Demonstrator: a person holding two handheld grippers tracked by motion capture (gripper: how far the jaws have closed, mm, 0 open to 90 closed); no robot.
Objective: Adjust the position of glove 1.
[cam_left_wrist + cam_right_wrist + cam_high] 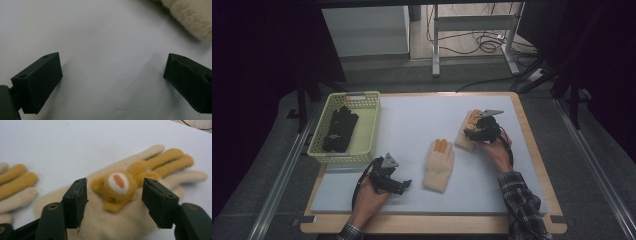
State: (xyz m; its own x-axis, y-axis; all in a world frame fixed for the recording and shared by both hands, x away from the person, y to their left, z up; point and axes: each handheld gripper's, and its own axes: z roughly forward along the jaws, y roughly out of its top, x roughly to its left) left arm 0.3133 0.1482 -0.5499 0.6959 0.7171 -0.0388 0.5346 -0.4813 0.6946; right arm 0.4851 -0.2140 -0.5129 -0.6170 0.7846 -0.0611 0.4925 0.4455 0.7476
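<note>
Two cream gloves with orange fingers lie on the pale mat. One glove [438, 165] rests flat at the mat's middle; its fuzzy cuff [192, 17] shows at the top right of the left gripper view. My left gripper [406, 184] [112, 80] sits open on the mat just left of that cuff, nothing between its jaws. The other glove [465, 131] [130, 202] lies at the right and carries a small bear face [116, 186]. My right gripper [473, 131] [115, 200] is open right over this glove, a jaw on each side of the bear face.
A pale yellow basket [367, 122] stands at the mat's left edge and holds a pair of black gloves [340, 128]. The wooden table edge [532, 150] frames the mat. Table legs and cables [484, 42] lie on the floor beyond.
</note>
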